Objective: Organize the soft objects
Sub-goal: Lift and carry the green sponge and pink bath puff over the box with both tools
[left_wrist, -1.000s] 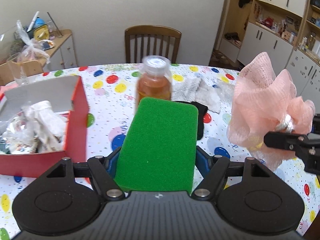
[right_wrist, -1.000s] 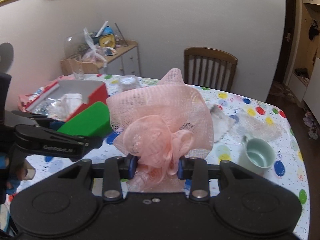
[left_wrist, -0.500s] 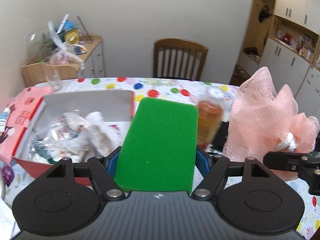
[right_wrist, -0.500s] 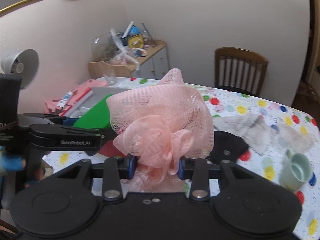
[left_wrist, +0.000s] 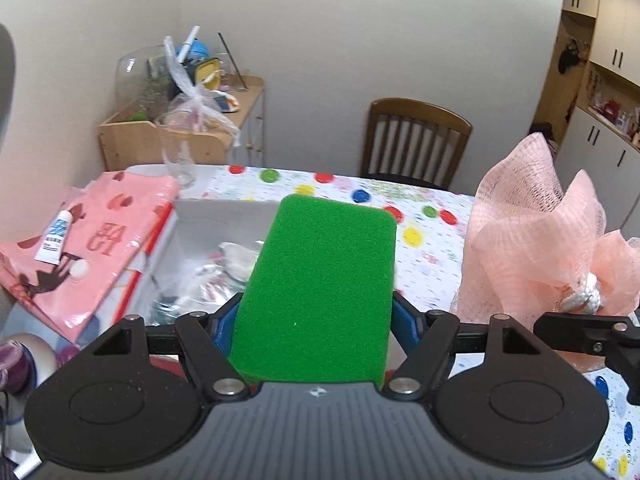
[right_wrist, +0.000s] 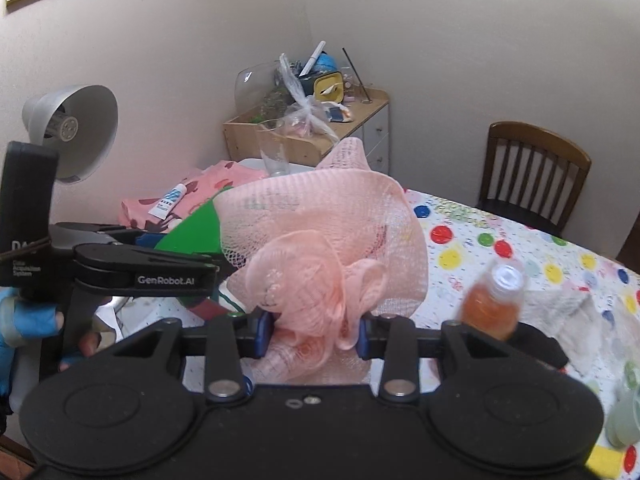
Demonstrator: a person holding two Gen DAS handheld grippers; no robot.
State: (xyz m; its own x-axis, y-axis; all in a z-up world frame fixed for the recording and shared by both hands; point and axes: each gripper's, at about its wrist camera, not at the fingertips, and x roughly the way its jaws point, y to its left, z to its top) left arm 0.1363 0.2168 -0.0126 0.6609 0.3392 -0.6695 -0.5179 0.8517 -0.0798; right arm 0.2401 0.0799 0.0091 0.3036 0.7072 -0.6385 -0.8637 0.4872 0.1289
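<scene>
My left gripper (left_wrist: 314,326) is shut on a green sponge (left_wrist: 320,292), which hangs above the open red box (left_wrist: 224,208) holding several crumpled soft items (left_wrist: 208,276). The sponge hides part of the box. My right gripper (right_wrist: 316,332) is shut on a pink mesh bath pouf (right_wrist: 320,248). In the left wrist view the pink pouf (left_wrist: 532,232) floats at the right, held by a black finger (left_wrist: 576,326). The right wrist view shows the left gripper's black fingers (right_wrist: 148,270) and the sponge's edge (right_wrist: 192,230) at the left, over the box.
A pink box lid (left_wrist: 80,240) with a small tube (left_wrist: 54,236) lies left of the box. An orange bottle (right_wrist: 494,304) and white cloths (right_wrist: 560,312) sit on the polka-dot tablecloth (left_wrist: 424,236). Behind stand a glass (left_wrist: 180,152), a cluttered cabinet (left_wrist: 224,124), a wooden chair (left_wrist: 416,140), a lamp (right_wrist: 72,128).
Both grippers have travelled left across the table with sponge and pouf still held. The red box has slid from the left side to beneath the sponge; the bottle has left the left wrist view.
</scene>
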